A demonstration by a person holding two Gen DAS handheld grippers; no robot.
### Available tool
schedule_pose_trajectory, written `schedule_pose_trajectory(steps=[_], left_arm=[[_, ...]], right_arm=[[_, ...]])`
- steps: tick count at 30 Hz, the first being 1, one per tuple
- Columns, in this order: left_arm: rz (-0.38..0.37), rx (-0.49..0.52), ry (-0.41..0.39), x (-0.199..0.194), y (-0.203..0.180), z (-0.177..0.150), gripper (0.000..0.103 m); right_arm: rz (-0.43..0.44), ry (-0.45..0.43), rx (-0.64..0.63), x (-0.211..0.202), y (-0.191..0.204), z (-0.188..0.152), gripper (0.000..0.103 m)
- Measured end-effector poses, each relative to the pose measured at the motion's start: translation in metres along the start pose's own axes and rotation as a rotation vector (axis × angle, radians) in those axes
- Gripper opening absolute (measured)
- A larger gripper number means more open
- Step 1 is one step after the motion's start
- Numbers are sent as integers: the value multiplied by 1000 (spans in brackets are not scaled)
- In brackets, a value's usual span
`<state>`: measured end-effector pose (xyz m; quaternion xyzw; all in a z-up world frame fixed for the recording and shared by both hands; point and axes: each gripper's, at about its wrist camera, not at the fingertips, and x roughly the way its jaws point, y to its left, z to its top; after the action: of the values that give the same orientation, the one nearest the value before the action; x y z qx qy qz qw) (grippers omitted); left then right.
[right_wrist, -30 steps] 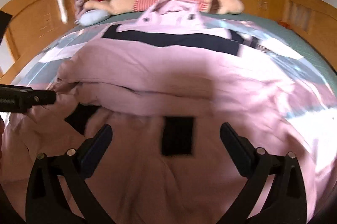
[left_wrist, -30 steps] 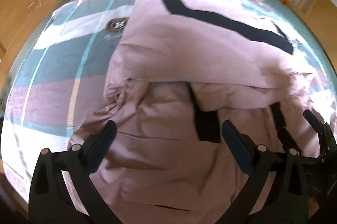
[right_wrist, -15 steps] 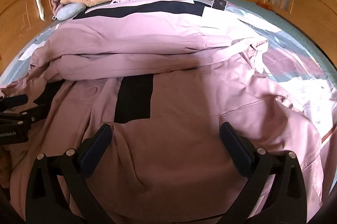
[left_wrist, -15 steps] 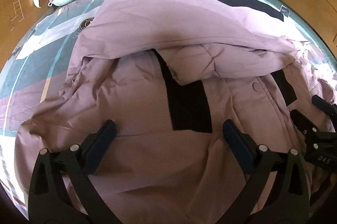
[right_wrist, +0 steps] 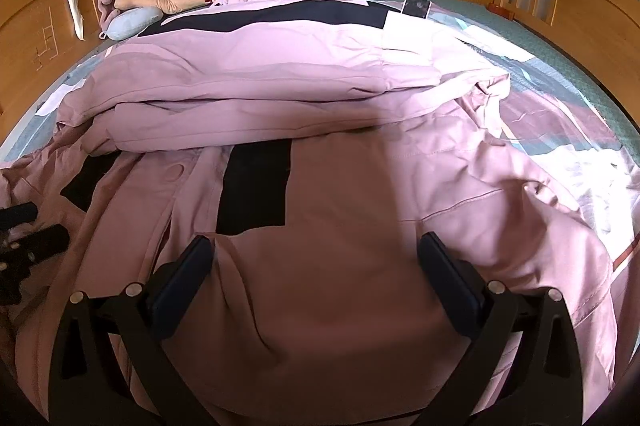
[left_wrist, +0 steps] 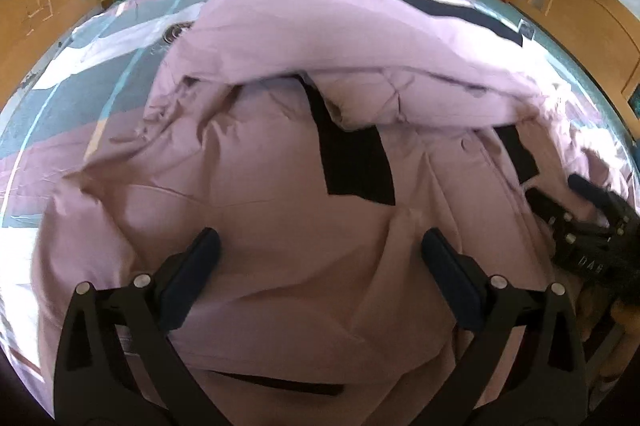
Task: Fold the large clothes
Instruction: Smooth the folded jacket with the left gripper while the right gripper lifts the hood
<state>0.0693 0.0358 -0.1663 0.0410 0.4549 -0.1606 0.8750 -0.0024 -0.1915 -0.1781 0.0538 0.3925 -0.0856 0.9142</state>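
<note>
Left wrist view showed both grippers, left gripper (left_wrist: 316, 258) and right gripper (right_wrist: 314, 256), spread and empty, had dropped toward the pink coat's (left_wrist: 280, 226) hem, suggesting the next fold.

Matt, creased pink cloth coat (right_wrist: 320, 97) with smooth dark panels; glossy varnished wood bed frame (right_wrist: 32, 37); matt black plastic tongs (left_wrist: 316, 258).

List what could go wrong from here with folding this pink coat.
1. Both grippers, left and right, are open over the pink coat; closing here may pinch only the top layer, so the fold skews.
2. The folded sleeves lie loose across the body and could slide off when the hem is lifted.
3. The phone beside the coat could get dragged.
</note>
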Motion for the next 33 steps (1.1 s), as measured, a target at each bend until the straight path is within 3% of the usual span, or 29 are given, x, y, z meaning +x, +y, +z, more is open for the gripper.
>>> schedule_pose_trajectory(steps=[6, 10, 13, 15, 18, 19, 21, 27, 29, 33], left_arm=[[71, -38, -101, -26, 12, 31, 101], [-13, -145, -71, -25, 24, 53, 101], [-40, -149, -29, -16, 24, 64, 101], [-14, -124, -32, -8, 23, 71, 101], [111, -48, -59, 9, 21, 78, 101], [161, -19, -40, 19, 20, 78, 101], [181, -15, 12, 33, 24, 76, 101], [224, -3, 44, 42, 23, 74, 101], [219, -7, 45, 42, 24, 74, 101], [220, -5, 45, 42, 24, 73, 101]], right_arm=[[-1, 0, 1, -1, 1, -1, 102], [0, 0, 2, 0, 1, -1, 102], [-2, 1, 2, 0, 1, -1, 102], [-9, 8, -3, -1, 2, 1, 102], [12, -15, -6, -14, 5, 10, 102], [38, -52, -3, -22, 6, 17, 102], [69, -134, -11, -36, 13, 48, 102], [135, -166, -76, -2, 48, 149, 97], [113, -157, -94, 20, 59, 168, 86], [43, -49, -44, 85, 60, 183, 84]])
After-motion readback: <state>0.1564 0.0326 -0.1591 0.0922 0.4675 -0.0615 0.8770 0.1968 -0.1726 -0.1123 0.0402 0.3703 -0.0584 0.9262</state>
